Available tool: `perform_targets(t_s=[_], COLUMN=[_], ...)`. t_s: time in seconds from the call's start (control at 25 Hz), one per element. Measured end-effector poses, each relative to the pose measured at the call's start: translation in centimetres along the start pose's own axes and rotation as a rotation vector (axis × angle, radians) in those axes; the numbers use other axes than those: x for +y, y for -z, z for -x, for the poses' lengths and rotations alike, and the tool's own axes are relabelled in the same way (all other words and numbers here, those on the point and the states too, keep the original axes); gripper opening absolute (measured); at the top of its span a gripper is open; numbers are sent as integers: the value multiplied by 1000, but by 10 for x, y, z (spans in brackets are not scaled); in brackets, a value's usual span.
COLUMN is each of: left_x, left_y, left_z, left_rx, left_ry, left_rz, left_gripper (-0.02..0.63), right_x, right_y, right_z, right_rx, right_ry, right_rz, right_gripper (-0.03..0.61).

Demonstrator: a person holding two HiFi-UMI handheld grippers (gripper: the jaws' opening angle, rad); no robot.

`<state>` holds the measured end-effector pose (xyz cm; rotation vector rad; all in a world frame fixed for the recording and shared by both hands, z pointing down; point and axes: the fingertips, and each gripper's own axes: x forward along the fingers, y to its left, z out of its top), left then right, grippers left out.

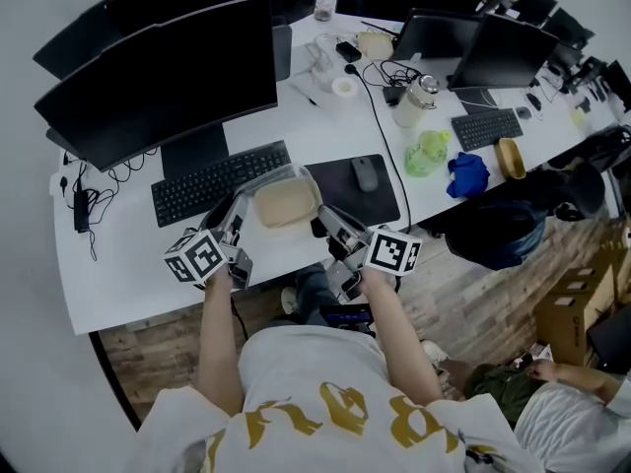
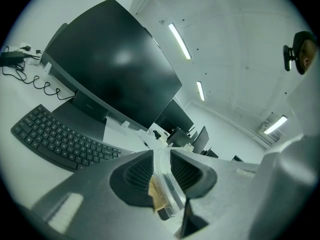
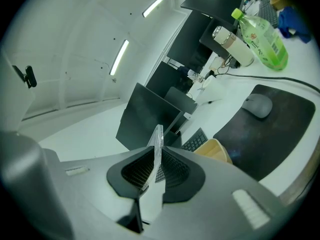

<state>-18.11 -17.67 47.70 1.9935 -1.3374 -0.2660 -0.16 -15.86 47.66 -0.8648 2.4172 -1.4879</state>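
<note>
Clear, glossy plastic lid [image 3: 158, 141] of a matt beige box [image 1: 286, 203], pinched between the ribbed, matt black pads [image 3: 177, 171] of the right gripper [image 3: 156, 160]. The left gripper [image 2: 161, 161], its body matt grey plastic, clamps the box's transparent rim. Desk [image 1: 118, 264]: smooth white with a faint sheen. Mouse pad [image 1: 330, 180] at its near edge: dark, matt. Monitor screen [image 2: 110, 69]: glossy black. Bottle [image 3: 262, 41]: translucent green plastic. Floor [image 1: 483, 284]: wood planks.

A keyboard [image 1: 219, 180] lies before a monitor [image 1: 163, 77]; a mouse [image 1: 365, 173] rests on its black pad [image 1: 383, 205].
</note>
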Motion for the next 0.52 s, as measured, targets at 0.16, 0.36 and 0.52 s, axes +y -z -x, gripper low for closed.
perform_targets(t_s=[0.16,0.36,0.52], left_x=[1,4,7], left_y=[2,2,3], left_z=[0,2,3], left_rx=[7,8,8], left_ry=[-2,-4,-10], left_rz=[0,3,3], left_gripper=[104,104,103], right_x=[-1,-1,-2], right_y=[2,5,6], right_z=[1,-2,-4], right_rx=[0,4,5], right_ry=[5,2,2], right_rz=[-7,-8,-5], right_gripper=[64,64,64])
